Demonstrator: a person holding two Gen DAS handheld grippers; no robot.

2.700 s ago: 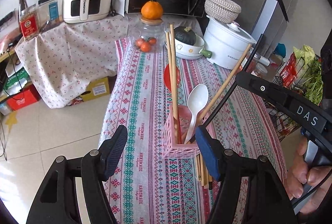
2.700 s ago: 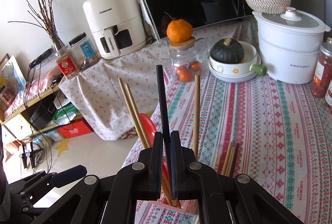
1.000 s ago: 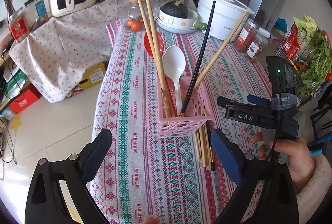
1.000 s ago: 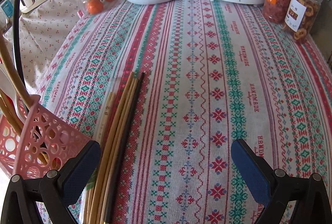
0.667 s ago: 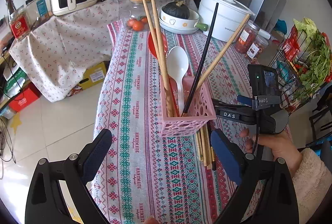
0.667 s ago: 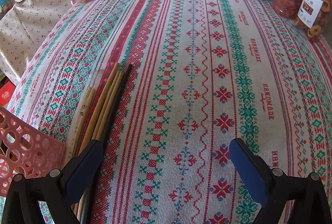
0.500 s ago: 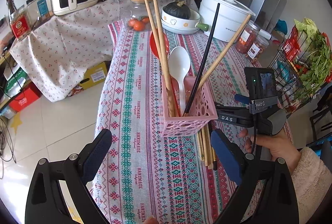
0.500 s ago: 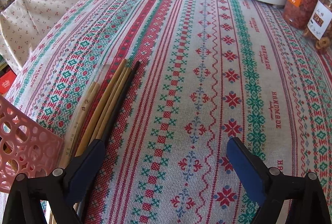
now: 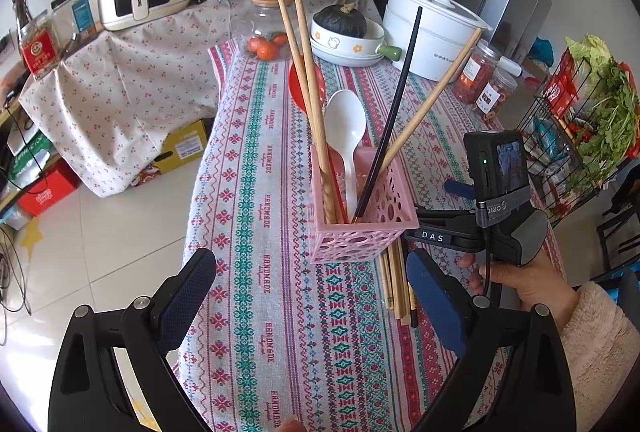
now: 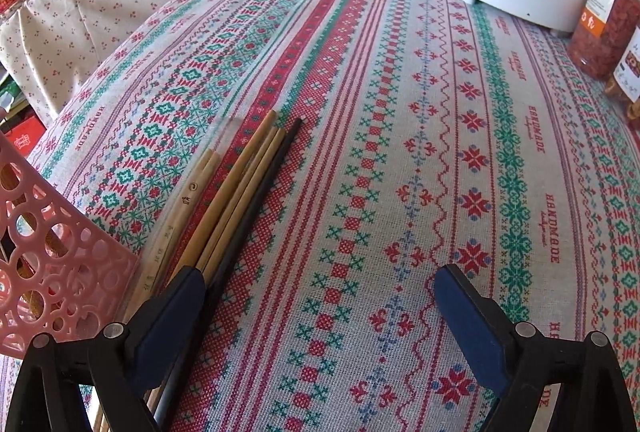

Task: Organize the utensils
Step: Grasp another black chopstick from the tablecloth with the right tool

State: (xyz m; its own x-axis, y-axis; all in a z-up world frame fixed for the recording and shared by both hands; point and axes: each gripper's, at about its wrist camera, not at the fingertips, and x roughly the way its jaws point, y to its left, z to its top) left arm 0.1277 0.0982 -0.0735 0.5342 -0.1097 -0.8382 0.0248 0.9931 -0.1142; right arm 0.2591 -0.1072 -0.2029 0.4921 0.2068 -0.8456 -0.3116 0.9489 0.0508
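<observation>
Change: right gripper (image 10: 320, 296) had dropped closer to the cloth (image 10: 400, 152) since half a second earlier; loose chopsticks (image 10: 240, 192) sat nearer its left finger.
Left gripper (image 9: 312, 296): fingers spread wide, holding nothing, hovering before the basket (image 9: 360, 216).
Right gripper: fingers spread wide, empty; left pad (image 10: 172, 316) just beside or touching the chopsticks, I could not tell which.
Left view only: basket contents and the right hand (image 9: 524, 280).
Right view only: chopsticks' full length, beside the basket.
Basket count: three wooden chopsticks, one black chopstick (image 9: 388, 116), one white spoon (image 9: 346, 136).
Cloth count: about five chopsticks, one black.
</observation>
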